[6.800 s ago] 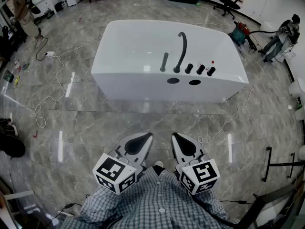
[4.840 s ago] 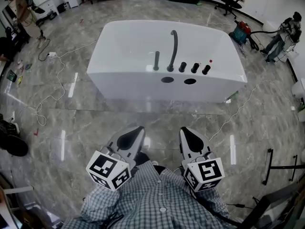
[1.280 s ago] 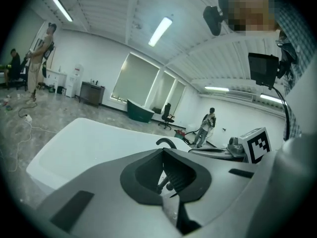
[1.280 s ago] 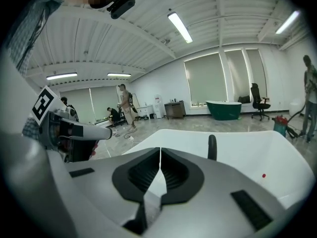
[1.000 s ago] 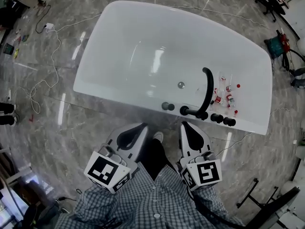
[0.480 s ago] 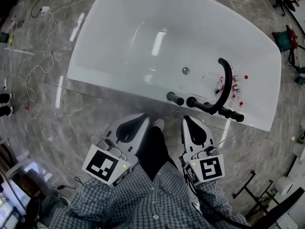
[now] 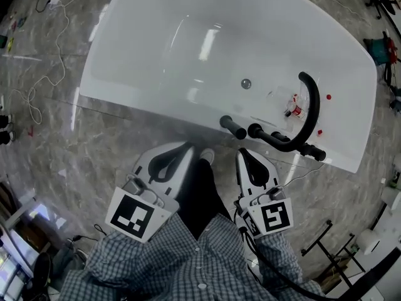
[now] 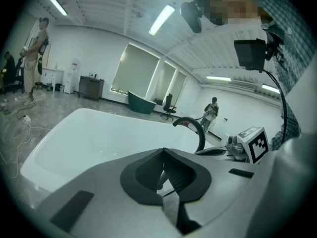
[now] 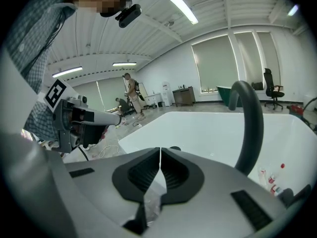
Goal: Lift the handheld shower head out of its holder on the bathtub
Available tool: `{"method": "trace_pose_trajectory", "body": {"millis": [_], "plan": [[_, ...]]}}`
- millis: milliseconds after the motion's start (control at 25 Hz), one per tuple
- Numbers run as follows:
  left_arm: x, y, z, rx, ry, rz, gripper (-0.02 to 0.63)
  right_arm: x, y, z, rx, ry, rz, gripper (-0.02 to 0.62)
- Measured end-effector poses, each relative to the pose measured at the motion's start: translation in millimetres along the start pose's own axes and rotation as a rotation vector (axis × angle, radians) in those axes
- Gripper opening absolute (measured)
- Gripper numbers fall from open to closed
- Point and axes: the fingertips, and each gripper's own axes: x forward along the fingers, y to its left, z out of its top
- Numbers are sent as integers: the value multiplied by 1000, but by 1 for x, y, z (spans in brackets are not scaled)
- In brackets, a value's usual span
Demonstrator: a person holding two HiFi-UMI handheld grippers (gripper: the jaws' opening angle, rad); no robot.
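Shower head [image 7: 232, 128] stands in its holder on the bathtub [image 7: 156, 55] rim, just ahead of right tongs [image 7: 243, 154], beside curved faucet [image 7: 311, 105]. Left tongs [image 7: 185, 149] and right tongs both closed, empty, apart from the rim.

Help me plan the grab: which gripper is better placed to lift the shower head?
Right, probably: the right gripper sits nearer the shower head than the left gripper; both are shut.
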Motion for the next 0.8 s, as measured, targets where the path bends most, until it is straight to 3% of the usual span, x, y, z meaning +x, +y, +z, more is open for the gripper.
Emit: {"method": "trace_pose_trajectory", "body": {"millis": [200,400,800], "plan": [[19,-4,-10,28,10,-28,2,13,-11,-25,-28,30,23,20],[31,3,-24,-11,27,-29,2,32,-18,-40,-90,19,41,20],[59,16,-43,-34,47,-22,2,61,-51,-92,-55,118,17,20]]}}
